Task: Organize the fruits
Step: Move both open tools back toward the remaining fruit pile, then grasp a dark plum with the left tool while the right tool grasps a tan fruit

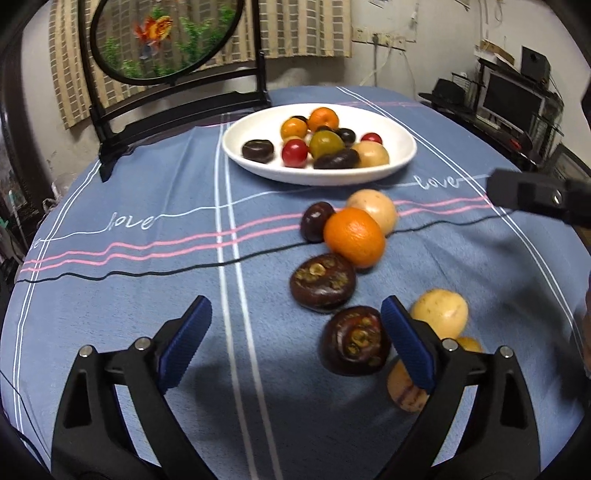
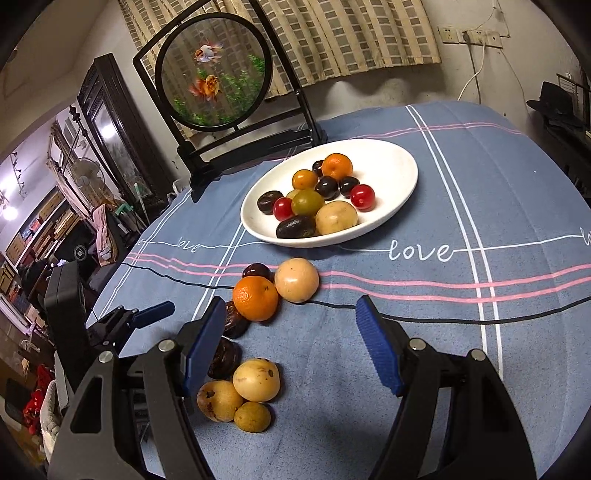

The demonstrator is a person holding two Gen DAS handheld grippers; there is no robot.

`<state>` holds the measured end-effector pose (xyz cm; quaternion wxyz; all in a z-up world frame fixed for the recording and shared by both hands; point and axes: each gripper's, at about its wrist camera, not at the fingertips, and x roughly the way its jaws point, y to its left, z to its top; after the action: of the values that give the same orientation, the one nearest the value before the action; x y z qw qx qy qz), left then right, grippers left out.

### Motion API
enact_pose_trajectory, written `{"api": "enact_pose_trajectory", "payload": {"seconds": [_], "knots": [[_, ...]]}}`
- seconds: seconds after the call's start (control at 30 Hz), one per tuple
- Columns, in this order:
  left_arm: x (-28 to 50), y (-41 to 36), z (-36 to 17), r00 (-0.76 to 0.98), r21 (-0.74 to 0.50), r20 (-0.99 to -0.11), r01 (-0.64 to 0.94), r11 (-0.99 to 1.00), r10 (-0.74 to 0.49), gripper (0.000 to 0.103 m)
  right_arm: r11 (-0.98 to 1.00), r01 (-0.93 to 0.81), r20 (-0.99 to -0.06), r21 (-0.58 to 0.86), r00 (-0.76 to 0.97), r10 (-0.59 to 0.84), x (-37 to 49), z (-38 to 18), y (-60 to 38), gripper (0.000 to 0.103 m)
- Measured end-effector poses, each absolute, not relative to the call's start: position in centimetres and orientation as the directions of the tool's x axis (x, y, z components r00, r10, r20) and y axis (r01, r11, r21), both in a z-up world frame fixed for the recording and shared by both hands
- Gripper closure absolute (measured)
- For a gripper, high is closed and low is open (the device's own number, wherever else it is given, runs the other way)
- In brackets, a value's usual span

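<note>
Nearest on the blue striped bench cloth [image 1: 147, 280], the left hand-held gripper [image 1: 295, 332] and right hand-held gripper [image 2: 291, 345] are gaping wide, empty, over loose round fruits [image 2: 256, 380]: yellow, dark brown, orange. Beyond, a white oval ceramic plate [image 2: 391, 162] is holding more.

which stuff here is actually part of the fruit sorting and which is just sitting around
Part of the job:
- white plate already holding fruit
- loose orange
- pale round fruit
- dark fruits
- yellow-brown fruits
- left tongs and right tongs, both open

Just lying about:
- goldfish screen on black stand
- blue tablecloth
- curtain
</note>
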<state>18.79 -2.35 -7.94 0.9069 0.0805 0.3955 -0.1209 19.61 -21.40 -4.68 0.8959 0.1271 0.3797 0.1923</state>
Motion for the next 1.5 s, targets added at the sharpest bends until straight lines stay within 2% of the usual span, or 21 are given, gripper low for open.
{"api": "enact_pose_trajectory", "payload": {"seconds": [0.27, 0.37, 0.53, 0.73, 0.9, 1.03, 1.2, 1.37, 1.5], "knots": [[19.0, -2.8, -8.6, 0.649, 0.086, -0.748, 0.303, 0.949, -0.139, 0.002, 0.895, -0.241, -0.637, 0.376, 0.634, 0.438, 19.6, -4.8, -21.5, 0.030], [19.2, -1.6, -8.6, 0.664, 0.126, -0.743, 0.255, 0.959, -0.079, 0.002, 0.896, -0.233, -0.639, 0.378, 0.634, 0.435, 19.7, -4.9, -21.6, 0.030], [18.8, 1.4, -8.4, 0.664, 0.071, -0.744, 0.189, 0.979, -0.074, 0.002, 0.893, -0.223, -0.635, 0.390, 0.638, 0.437, 19.7, -4.8, -22.0, 0.030], [17.7, 0.1, -8.2, 0.692, 0.113, -0.716, 0.243, 0.963, -0.091, 0.002, 0.891, -0.252, -0.640, 0.378, 0.624, 0.448, 19.5, -5.1, -21.3, 0.030], [18.5, -0.2, -9.4, 0.653, 0.132, -0.755, 0.238, 0.962, -0.058, 0.002, 0.889, -0.286, -0.662, 0.359, 0.594, 0.458, 19.5, -5.6, -20.3, 0.030], [18.8, 0.6, -9.4, 0.647, 0.105, -0.760, 0.212, 0.972, -0.059, 0.005, 0.888, -0.304, -0.697, 0.344, 0.551, 0.458, 19.7, -6.8, -19.1, 0.030], [18.9, 0.6, -9.6, 0.635, 0.082, -0.768, 0.226, 0.971, -0.083, 0.027, 0.889, -0.353, -0.734, 0.292, 0.513, 0.445, 19.1, -8.2, -17.6, 0.030], [19.0, 0.3, -9.9, 0.626, 0.093, -0.776, 0.232, 0.968, -0.075, 0.027, 0.890, -0.412, -0.741, 0.194, 0.533, 0.408, 17.9, -8.7, -16.3, 0.030], [19.0, 0.5, -9.9, 0.625, 0.105, -0.778, 0.215, 0.971, -0.055, 0.020, 0.899, -0.403, -0.752, 0.172, 0.536, 0.384, 18.1, -9.1, -16.2, 0.030]]}}
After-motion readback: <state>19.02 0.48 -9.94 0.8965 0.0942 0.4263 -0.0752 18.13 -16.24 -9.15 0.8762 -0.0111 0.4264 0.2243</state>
